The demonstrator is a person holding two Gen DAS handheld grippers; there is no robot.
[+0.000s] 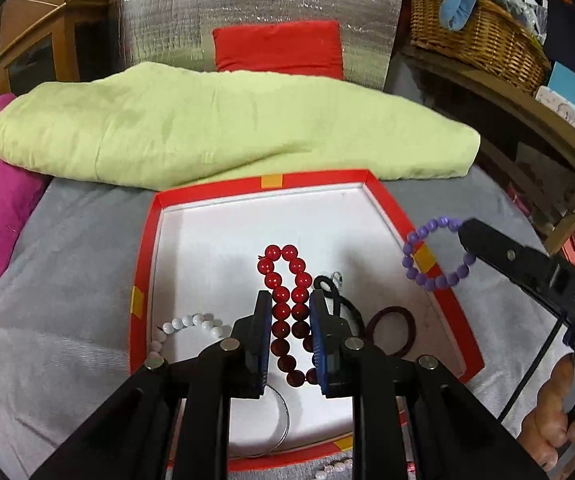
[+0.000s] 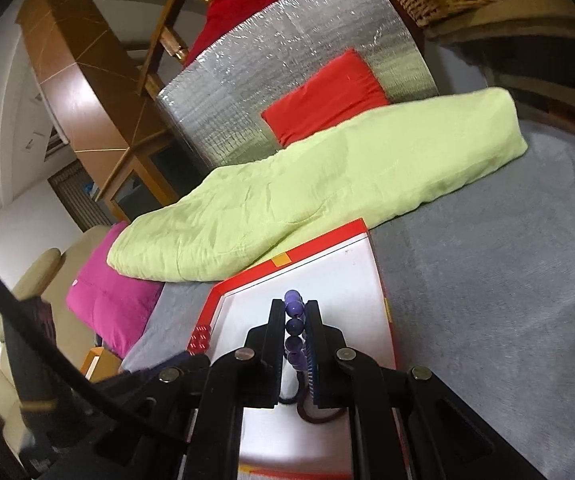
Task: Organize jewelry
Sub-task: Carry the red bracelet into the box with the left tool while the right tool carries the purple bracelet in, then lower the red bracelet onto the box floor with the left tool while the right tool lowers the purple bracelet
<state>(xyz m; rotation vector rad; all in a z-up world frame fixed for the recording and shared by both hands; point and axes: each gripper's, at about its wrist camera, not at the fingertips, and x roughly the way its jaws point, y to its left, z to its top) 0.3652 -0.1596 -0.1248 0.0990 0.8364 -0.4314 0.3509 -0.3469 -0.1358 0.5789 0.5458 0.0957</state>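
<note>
We see the red beads [image 1: 289, 312] clamped between the left gripper's [image 1: 287, 300] pads, hanging over the white floor of the red-rimmed box [image 1: 387, 204]. The right gripper [image 2: 294, 306] pinches the purple bracelet [image 1: 437, 254] above the box's right rim, on grey cloth [image 1: 67, 280].

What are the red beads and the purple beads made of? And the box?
Red bead bracelet: glossy, probably glass or polished plastic; each bead shows a bright highlight. Purple bead bracelet: duller, smooth, likely plastic, with an even pastel colour. Red box: looks like cardboard, with thin flat walls, a white matte inside and taped corners.
</note>
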